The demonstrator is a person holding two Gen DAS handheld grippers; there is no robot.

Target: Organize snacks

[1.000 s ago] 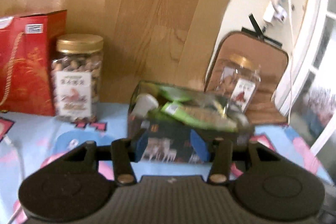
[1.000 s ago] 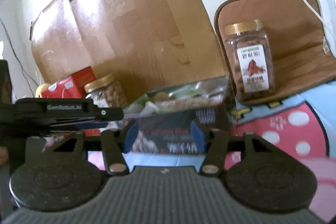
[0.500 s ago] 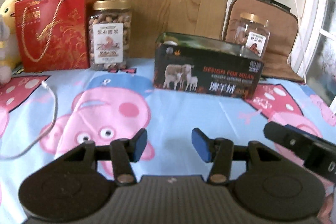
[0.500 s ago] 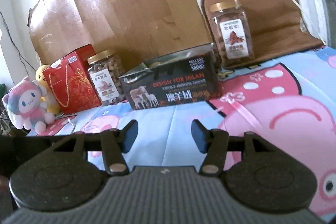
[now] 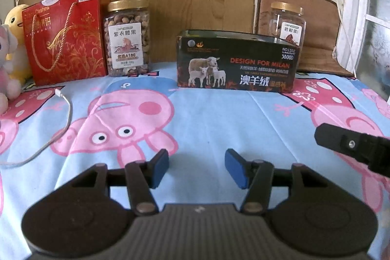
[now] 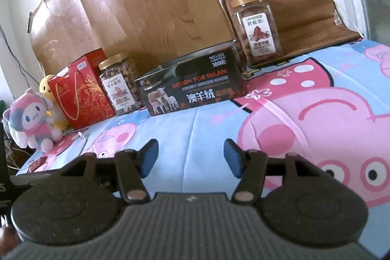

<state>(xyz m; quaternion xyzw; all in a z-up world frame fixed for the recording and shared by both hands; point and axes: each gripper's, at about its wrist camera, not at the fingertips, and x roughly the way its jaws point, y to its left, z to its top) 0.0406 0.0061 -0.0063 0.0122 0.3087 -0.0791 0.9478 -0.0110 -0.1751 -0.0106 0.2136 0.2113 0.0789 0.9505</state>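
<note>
Cartoon-printed bedding [image 5: 207, 113] filled the left wrist view's middle, bare between the left gripper [image 5: 197, 168], spread wide and empty, and the black box [image 5: 236, 60] at centre; a nut jar [image 5: 128, 37] stood upper left. Right wrist view: the right gripper [image 6: 191, 157] was likewise released, the box [image 6: 192, 87] mid-frame, a second jar [image 6: 257, 28] upper right.

daylight from right window [image 5: 373, 16] | glare on cardboard [image 6: 117, 4] | fisheye edges
</note>
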